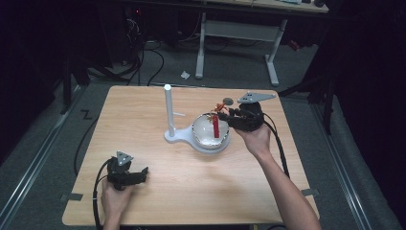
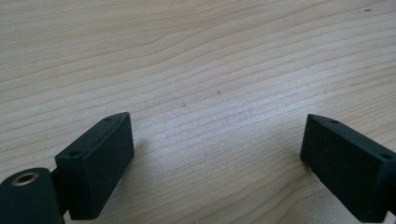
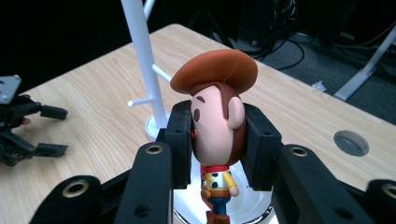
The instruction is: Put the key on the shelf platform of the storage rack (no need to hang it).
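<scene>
The right claw [image 3: 218, 149] pinches a cowboy figure's [image 3: 217, 116] head, seemingly over a bowl [image 1: 210, 132]; the left claw [image 2: 217, 163] is spread.

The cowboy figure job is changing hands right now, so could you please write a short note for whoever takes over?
Right gripper: shut on the head of the small cowboy figure with the brown hat, holding it upright above the shiny white bowl.
Left gripper: open, holding nothing, low over the light wooden table near its front left.
The white stand with a tall post sits beside the bowl.
Done: figure gripped.
Left: probably setting the figure down or carrying it off; which one is unclear.
</scene>
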The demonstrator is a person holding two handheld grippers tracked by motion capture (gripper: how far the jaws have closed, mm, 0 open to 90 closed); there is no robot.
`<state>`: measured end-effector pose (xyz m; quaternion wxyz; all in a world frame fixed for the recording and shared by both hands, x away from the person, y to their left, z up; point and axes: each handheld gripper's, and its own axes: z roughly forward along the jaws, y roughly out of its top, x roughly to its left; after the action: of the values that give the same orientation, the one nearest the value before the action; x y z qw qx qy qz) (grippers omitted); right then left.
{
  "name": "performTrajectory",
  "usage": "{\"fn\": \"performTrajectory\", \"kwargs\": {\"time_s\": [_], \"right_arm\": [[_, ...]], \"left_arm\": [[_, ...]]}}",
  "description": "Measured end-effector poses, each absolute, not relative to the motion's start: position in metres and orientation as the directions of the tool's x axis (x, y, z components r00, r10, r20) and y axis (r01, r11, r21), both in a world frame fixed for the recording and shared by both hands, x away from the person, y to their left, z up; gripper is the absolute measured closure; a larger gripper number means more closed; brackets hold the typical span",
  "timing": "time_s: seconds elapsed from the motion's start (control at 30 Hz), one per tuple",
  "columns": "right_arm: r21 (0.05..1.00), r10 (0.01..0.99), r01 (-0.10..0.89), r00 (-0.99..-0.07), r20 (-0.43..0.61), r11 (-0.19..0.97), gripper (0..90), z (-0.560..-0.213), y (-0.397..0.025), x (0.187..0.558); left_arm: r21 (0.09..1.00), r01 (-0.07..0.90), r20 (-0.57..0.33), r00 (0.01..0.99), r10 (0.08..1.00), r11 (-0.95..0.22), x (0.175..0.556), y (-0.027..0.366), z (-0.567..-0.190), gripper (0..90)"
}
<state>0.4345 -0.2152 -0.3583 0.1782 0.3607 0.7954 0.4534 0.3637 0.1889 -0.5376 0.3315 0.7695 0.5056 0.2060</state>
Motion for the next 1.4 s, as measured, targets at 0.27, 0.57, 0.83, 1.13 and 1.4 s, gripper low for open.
{"fn": "performTrajectory", "kwargs": {"time_s": [0.27,0.57,0.83,1.13,1.4], "right_arm": [[0.819,0.742,0.45,-0.669,0.044,0.357,67.8,-0.381,-0.207,0.445],[0.796,0.747,0.486,-0.662,0.064,0.362,67.6,-0.4,-0.203,0.453],[0.76,0.761,0.53,-0.644,0.074,0.375,67.5,-0.423,-0.201,0.459],[0.741,0.764,0.547,-0.641,0.073,0.389,67.3,-0.437,-0.193,0.467],[0.718,0.772,0.577,-0.63,0.087,0.39,67.0,-0.45,-0.189,0.473]], "left_arm": [[0.718,0.642,-0.018,0.404,0.915,-0.269,0.364,0.189,-0.538,10.1],[0.72,0.641,-0.019,0.402,0.915,-0.267,0.364,0.189,-0.538,10.1],[0.72,0.641,-0.019,0.402,0.915,-0.267,0.364,0.189,-0.538,10.1],[0.72,0.641,-0.019,0.402,0.915,-0.266,0.364,0.189,-0.538,10.1],[0.721,0.64,-0.019,0.402,0.916,-0.266,0.364,0.189,-0.538,10.2]]}}
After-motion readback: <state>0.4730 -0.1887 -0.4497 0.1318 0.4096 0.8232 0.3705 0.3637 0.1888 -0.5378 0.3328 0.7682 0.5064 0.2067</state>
